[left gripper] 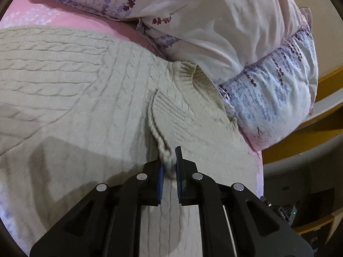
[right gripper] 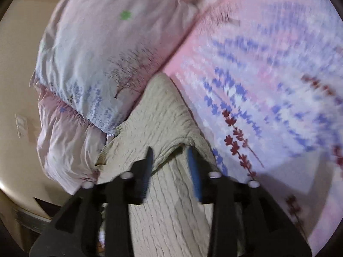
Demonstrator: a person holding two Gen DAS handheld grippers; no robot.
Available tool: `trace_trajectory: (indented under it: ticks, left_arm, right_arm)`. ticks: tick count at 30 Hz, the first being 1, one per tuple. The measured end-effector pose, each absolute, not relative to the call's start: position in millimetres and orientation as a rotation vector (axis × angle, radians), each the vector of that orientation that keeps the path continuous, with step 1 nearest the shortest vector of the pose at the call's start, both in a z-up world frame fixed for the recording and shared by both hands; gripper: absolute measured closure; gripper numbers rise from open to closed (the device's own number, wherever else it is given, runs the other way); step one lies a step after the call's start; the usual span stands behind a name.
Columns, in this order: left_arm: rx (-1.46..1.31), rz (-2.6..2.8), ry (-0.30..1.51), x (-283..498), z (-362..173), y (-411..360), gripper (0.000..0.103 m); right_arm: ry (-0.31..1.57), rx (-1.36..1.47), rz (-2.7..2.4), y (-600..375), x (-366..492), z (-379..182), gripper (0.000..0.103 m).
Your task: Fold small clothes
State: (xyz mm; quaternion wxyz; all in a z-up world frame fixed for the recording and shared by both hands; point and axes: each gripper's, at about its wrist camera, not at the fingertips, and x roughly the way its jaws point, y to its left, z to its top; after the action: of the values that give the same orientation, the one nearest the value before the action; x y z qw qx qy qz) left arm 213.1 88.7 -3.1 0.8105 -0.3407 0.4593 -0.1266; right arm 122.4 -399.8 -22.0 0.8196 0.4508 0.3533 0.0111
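Left tool (left gripper: 169, 160) pinches sweater (left gripper: 85, 90) fold; right tool (right gripper: 170, 160) half-wide, astride sweater, prob. ungripped.

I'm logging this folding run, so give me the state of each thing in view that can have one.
left gripper: shut on a pinched fold of the sweater.
right gripper: jaws apart, sweater fabric between them; grip unclear through blur.
sweater: spread on the bed, partly folded, edge lifted.
quilt: bunched up beside the sweater.
bedsheet: flat under the sweater.

You've got a chunky matt cable-knit sweater (left gripper: 85, 81), smooth printed cotton-looking bedsheet (right gripper: 268, 75), and matt black plastic gripper fingers (left gripper: 186, 167).
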Motion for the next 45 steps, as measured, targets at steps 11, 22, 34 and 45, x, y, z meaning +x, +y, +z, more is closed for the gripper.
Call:
trace_trajectory:
  ticks: [11, 22, 34, 45]
  left_arm:
    - [-0.76, -0.084, 0.787, 101, 50, 204, 0.048]
    - [-1.048, 0.254, 0.729, 50, 22, 312, 0.048]
    - [-1.227, 0.4, 0.601, 64, 6, 368, 0.054]
    - [-0.914, 0.293, 0.585, 129, 65, 308, 0.095]
  right_arm:
    - [0.87, 0.446, 0.208, -275, 177, 25, 0.042]
    - [0.956, -0.015, 0.232, -139, 213, 3, 0.031]
    - [0.992, 0.179, 0.322, -164, 196, 18, 0.026]
    - [0.963, 0.291, 0.268, -227, 181, 28, 0.026]
